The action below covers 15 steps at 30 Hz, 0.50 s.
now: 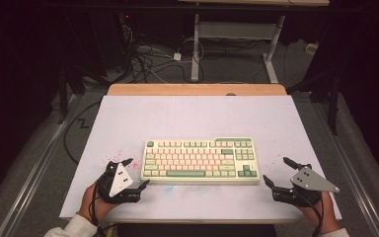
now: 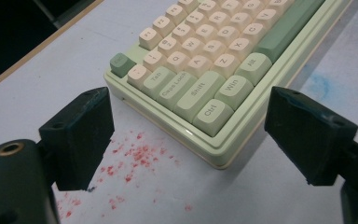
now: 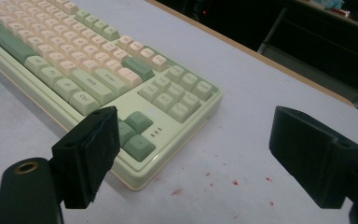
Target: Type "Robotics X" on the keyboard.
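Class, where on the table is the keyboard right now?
In the high view, the green-and-cream keyboard lies near the white table's front centre, between the left claw and right claw.

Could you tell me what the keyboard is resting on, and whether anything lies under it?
The keyboard lies flat on the white table, which has red specks beside its corner. Whatever is directly beneath it is covered.

keyboard mid-table, left gripper at its left end, right gripper at its right
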Each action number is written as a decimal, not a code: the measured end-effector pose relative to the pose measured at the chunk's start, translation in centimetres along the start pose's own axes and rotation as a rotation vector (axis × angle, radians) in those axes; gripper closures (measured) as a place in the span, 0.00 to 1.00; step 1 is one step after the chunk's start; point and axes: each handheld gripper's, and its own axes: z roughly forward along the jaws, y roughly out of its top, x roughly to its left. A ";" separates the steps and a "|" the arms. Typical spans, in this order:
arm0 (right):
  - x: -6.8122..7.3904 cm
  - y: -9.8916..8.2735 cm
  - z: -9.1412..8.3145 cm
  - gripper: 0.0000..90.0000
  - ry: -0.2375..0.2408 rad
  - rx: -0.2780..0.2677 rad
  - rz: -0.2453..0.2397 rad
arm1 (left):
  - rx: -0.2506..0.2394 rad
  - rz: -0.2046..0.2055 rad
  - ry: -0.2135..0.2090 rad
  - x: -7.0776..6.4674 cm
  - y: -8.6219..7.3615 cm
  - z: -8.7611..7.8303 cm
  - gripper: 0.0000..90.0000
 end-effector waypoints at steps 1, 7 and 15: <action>0.0 0.0 0.0 0.19 0.001 0.002 -0.001 | -0.002 0.001 -0.002 0.0 0.0 0.0 0.16; 0.1 0.1 0.1 0.19 0.006 -0.004 -0.004 | -0.001 -0.006 -0.001 0.2 -0.1 -0.1 0.16; 0.1 0.2 0.7 0.19 0.021 -0.002 0.002 | -0.002 -0.022 -0.006 0.5 -0.1 0.0 0.16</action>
